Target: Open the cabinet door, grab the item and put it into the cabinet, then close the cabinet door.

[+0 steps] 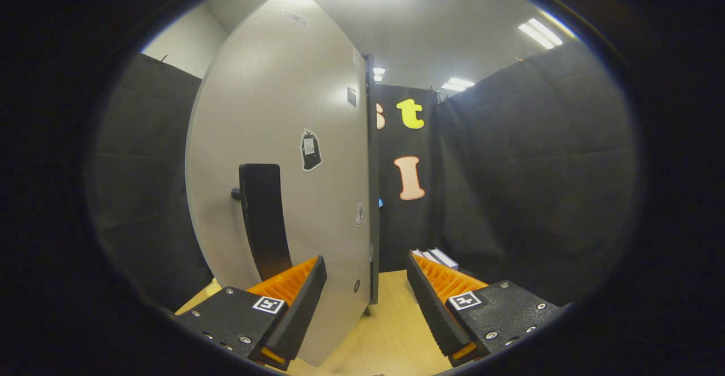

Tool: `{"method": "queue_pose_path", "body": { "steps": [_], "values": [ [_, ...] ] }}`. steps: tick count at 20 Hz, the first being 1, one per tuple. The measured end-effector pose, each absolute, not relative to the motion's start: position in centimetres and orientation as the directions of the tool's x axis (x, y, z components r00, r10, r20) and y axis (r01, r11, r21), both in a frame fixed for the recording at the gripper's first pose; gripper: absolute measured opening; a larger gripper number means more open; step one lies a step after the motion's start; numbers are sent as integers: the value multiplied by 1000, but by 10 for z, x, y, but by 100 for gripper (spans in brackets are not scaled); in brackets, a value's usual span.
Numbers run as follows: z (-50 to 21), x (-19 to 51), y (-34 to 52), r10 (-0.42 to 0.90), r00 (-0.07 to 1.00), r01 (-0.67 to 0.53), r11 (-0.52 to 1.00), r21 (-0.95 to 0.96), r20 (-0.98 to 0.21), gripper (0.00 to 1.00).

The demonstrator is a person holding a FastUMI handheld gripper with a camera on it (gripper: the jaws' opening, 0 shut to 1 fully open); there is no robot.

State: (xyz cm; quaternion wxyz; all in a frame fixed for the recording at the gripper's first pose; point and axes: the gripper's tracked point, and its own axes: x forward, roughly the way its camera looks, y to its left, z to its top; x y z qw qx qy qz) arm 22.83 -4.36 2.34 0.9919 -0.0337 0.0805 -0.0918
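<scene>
A pale grey cabinet door stands upright just ahead of my fingers, seen edge-on at its right side, with a long black handle mounted on its face. My gripper is open; the door's lower right edge sits in the gap between the fingers, closer to the left fingertip, and neither finger presses on it. The handle is beyond the left finger. A small stack of flat white and blue items lies on the wooden table just beyond the right finger.
Black cloth walls enclose the booth on the left, back and right. A few small stickers dot the door face. Bright ceiling lights shine overhead. Light wooden tabletop runs forward between the fingers toward the back wall.
</scene>
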Motion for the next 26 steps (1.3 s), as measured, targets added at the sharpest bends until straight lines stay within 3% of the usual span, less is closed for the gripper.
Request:
{"method": "queue_pose_path", "body": {
  "steps": [26],
  "values": [
    [17,317,92,41,985,-47,998,-36,-165,92]
  ]
}}
